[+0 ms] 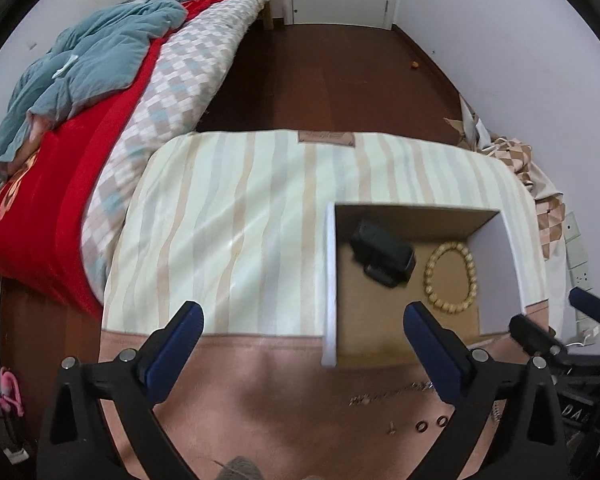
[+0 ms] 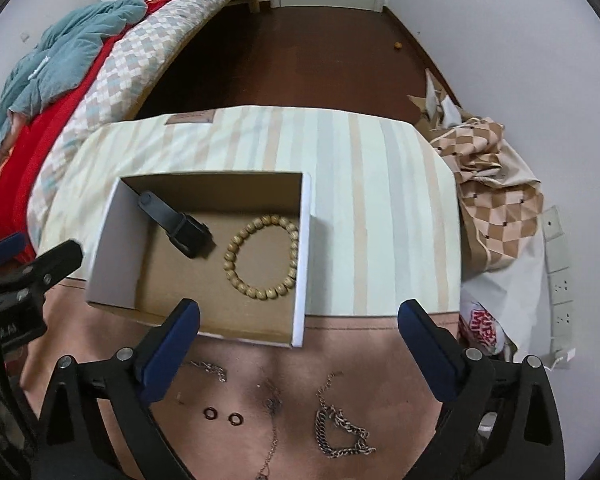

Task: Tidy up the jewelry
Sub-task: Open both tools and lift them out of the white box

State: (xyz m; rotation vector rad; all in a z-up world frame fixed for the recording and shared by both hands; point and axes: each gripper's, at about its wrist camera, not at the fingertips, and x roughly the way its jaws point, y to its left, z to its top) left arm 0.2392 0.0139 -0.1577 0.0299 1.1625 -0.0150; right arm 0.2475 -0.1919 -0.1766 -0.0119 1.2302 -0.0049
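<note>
The left gripper (image 1: 304,320) hangs spread wide with nothing in it; the right gripper (image 2: 299,318) likewise. In the cardboard box (image 2: 112,240) lie a black watch (image 2: 180,226), then a wooden bead bracelet (image 2: 261,257); before it, two small rings (image 2: 222,416) and a chain (image 2: 342,426) rest on the cushion (image 2: 380,200)

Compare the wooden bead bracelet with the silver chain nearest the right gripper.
The bead bracelet lies inside the cardboard box; the silver chain lies outside it on the pink cloth. The bracelet is chunky tan beads in an open ring; the chain is thin metal links, loosely tangled. Neither is held.
</note>
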